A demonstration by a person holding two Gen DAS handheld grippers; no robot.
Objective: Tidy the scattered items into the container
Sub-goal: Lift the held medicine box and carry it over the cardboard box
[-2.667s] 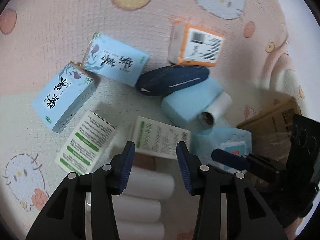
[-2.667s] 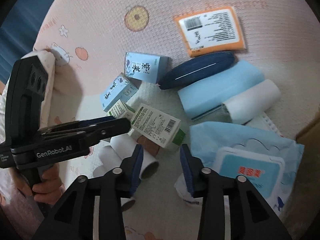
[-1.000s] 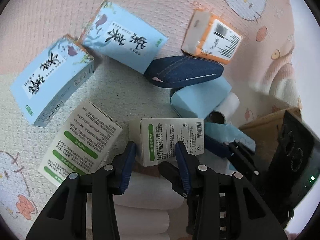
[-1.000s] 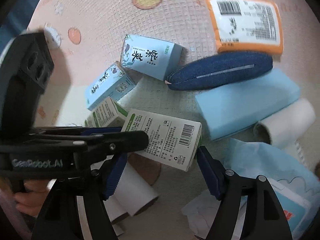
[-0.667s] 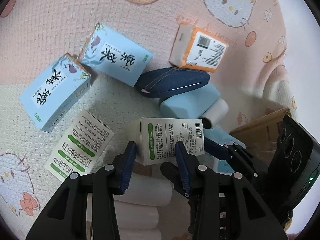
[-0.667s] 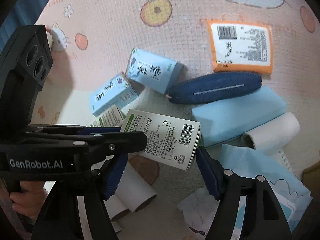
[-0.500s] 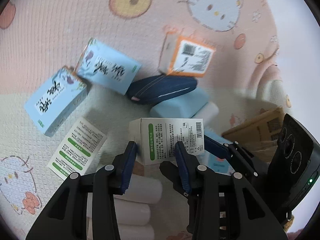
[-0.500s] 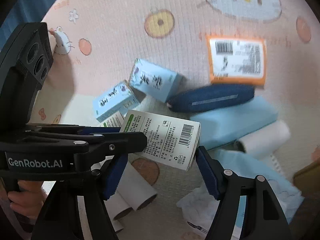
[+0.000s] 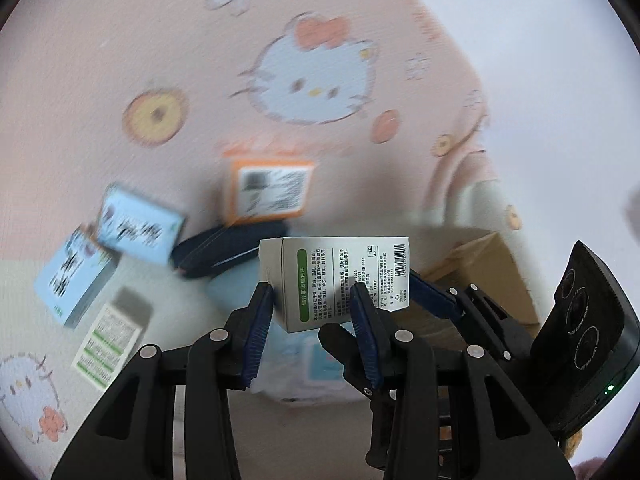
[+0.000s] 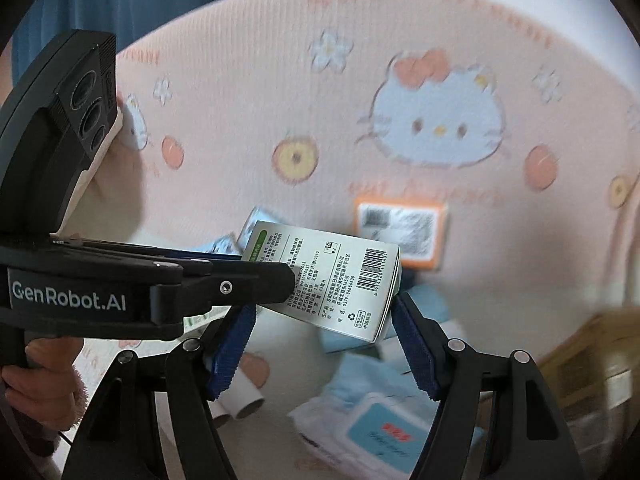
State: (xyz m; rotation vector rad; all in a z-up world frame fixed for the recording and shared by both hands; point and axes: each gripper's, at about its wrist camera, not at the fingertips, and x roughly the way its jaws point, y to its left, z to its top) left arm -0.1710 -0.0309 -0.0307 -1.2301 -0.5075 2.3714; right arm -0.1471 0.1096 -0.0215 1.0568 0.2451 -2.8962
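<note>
Both grippers clamp one white box with green label [image 9: 334, 280]: the left gripper [image 9: 314, 300] pinches its width, half-open, while the right gripper [image 10: 320, 328] spans its length, wide. It hangs above the pink mat [image 9: 120, 60]. The cardboard container [image 9: 480, 280] lies right; its contents cannot be told.

we count two white-and-green boxes [image 9: 334, 280], one lifted at centre, one [image 9: 107, 338] at lower left. we count two light blue boxes [image 9: 140, 224], one orange-edged box [image 9: 270, 190], one dark blue pouch [image 9: 224, 252], one cardboard box [image 9: 480, 276] at right, and two grippers [image 9: 312, 308].
</note>
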